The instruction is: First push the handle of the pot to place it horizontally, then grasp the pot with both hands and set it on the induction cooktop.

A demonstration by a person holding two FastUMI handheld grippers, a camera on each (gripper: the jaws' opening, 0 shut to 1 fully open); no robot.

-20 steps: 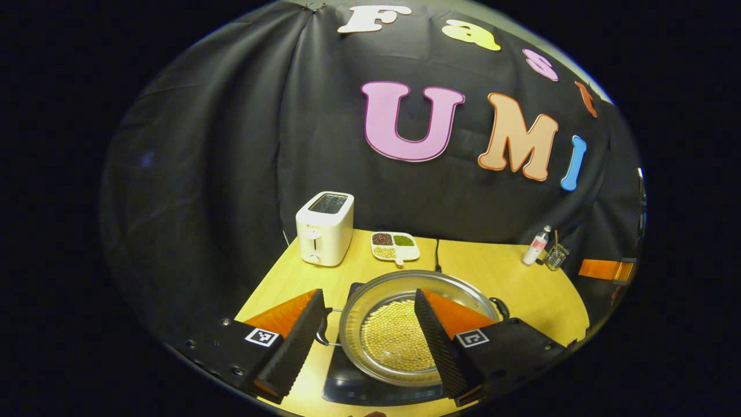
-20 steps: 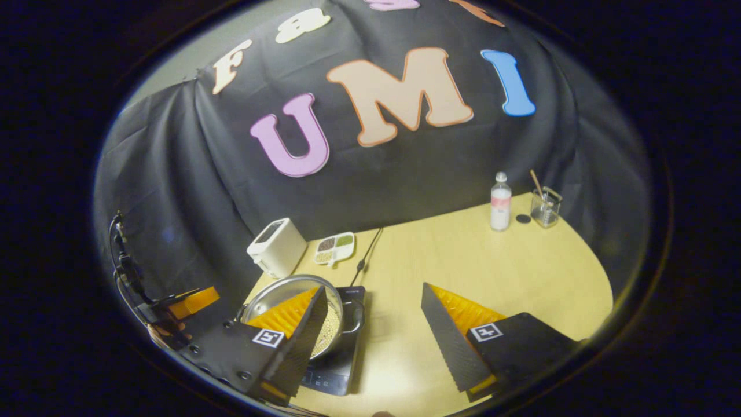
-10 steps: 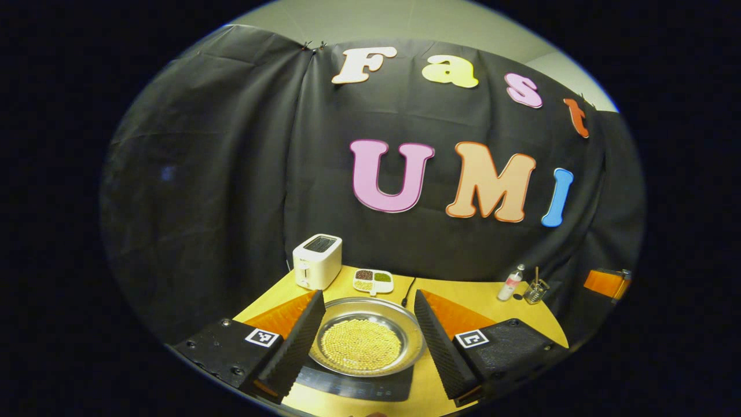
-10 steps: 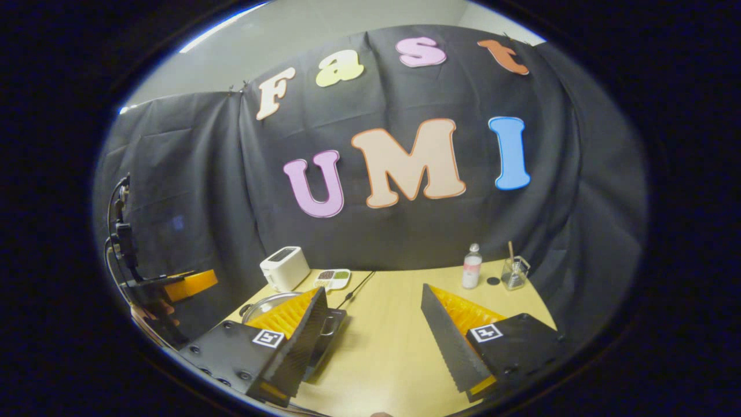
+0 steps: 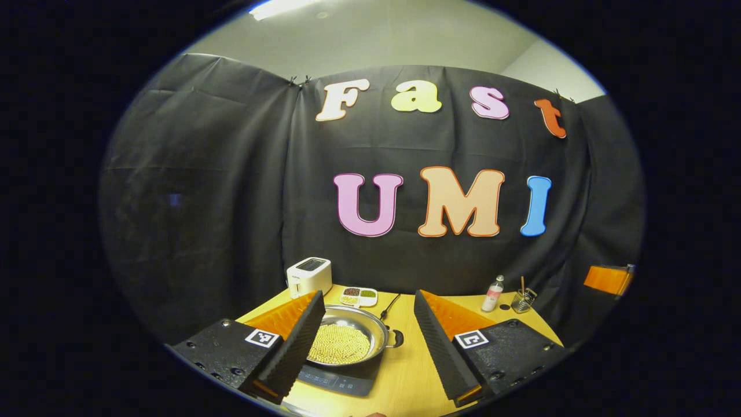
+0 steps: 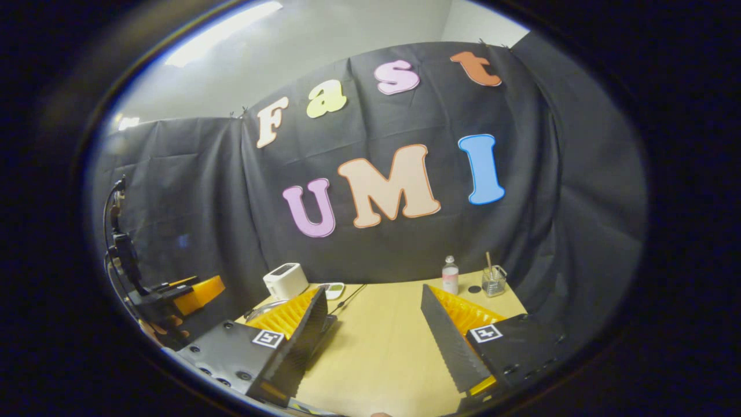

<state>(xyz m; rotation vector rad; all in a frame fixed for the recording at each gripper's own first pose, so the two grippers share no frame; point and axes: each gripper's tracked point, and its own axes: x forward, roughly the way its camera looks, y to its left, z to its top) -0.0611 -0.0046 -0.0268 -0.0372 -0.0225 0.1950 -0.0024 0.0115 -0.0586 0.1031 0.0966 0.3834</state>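
Now the pot (image 5: 346, 339) sits on the cooktop (image 5: 341, 379) at the lower centre of the left gripper view, filled with pale beans, 1 side handle pointing right. The left gripper (image 5: 366, 339) has its 2 fingers spread wide, holding nothing. Behind the pot stand a toaster (image 5: 309, 276), a divided dish (image 5: 359, 296), a bottle (image 5: 492, 285) and a glass (image 5: 522, 300) on the table (image 5: 405, 376). In the right gripper view, the right gripper (image 6: 373, 333) is also spread apart over bare table, with the other gripper at the left edge.

No readable text or labels
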